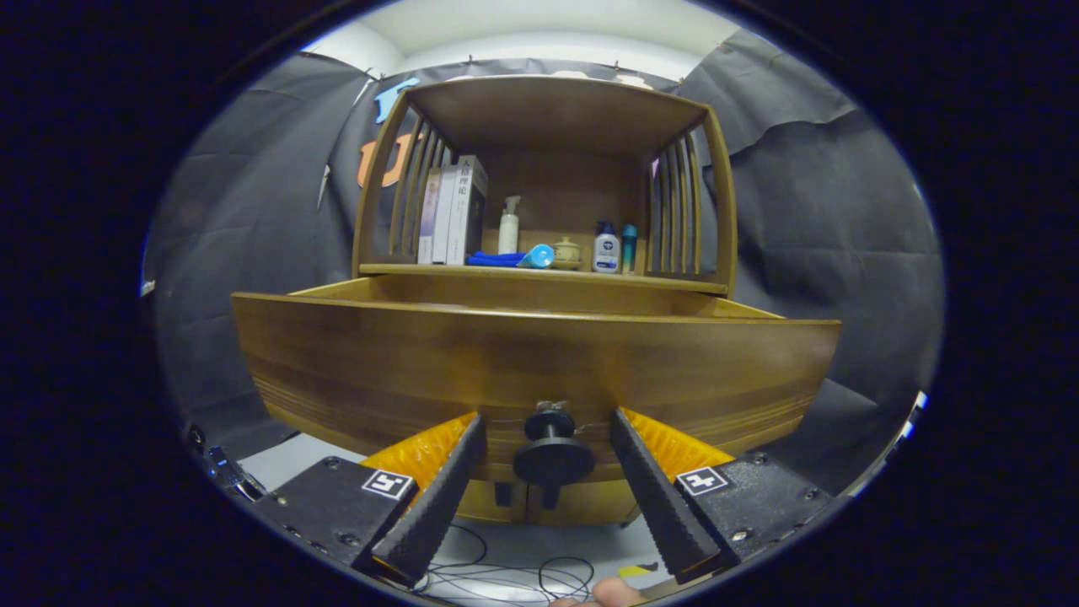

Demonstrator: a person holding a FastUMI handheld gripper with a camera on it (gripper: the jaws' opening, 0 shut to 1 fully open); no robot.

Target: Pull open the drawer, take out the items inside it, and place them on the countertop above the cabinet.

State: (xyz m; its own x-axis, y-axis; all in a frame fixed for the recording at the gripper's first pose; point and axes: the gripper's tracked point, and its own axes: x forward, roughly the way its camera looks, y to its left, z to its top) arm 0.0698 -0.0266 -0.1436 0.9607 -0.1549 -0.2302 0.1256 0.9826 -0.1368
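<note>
The wooden cabinet's drawer (539,362) stands pulled out toward me, its broad front panel close ahead. Its black round knob (552,455) sits between the fingers of my gripper (548,420), which is open: a gap shows on each side of the knob and neither ribbed finger presses on it. The drawer's front hides whatever lies inside. Above and behind the drawer runs the countertop (674,282), under a slatted wooden canopy.
On the countertop stand books (453,211), a white pump bottle (508,226), a blue cloth (493,260), a light-blue tube (539,255), a small jar (566,251) and two small bottles (605,249). Loose cables (506,577) lie on the floor below. A person's fingertip (615,593) shows behind the fingers.
</note>
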